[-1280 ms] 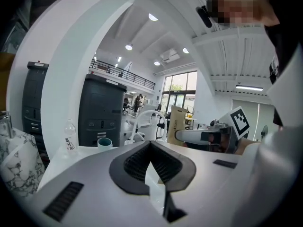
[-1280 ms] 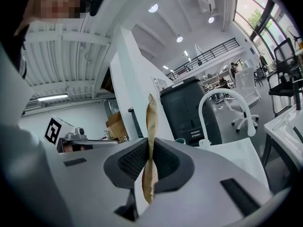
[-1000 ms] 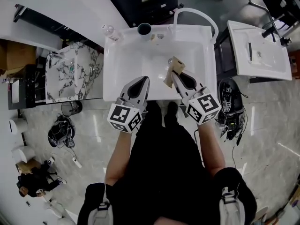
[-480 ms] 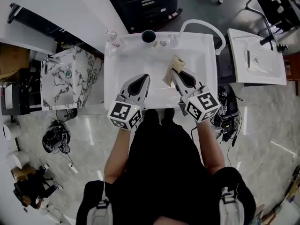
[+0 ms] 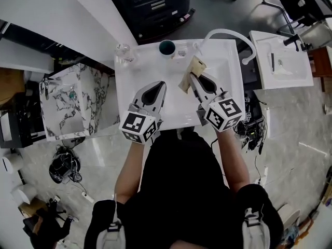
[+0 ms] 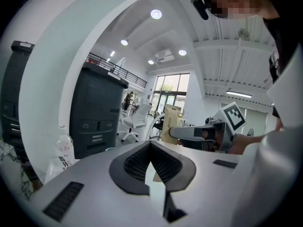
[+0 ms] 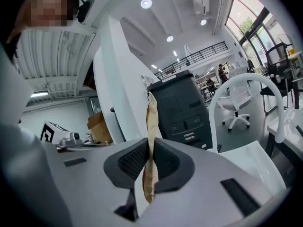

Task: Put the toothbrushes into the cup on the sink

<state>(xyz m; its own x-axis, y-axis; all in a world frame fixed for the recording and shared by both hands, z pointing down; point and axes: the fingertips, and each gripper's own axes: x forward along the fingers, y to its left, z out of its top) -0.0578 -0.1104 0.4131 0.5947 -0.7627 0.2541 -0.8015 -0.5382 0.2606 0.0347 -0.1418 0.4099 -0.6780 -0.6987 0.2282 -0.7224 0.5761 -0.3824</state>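
Near frame centre: right gripper (image 5: 193,80) jaws pinched on flat tan paper packet (image 5: 193,68) over white sink (image 5: 136,79), likely for carrying to dark round cup (image 5: 167,47); left gripper (image 5: 159,86) jaws together, empty.

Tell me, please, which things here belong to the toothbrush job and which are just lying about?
Job: tan paper packet clamped in the right gripper; dark cup; white sink.
Lying about: clear bottle; marble basin at left; second basin at right; dark cabinet.
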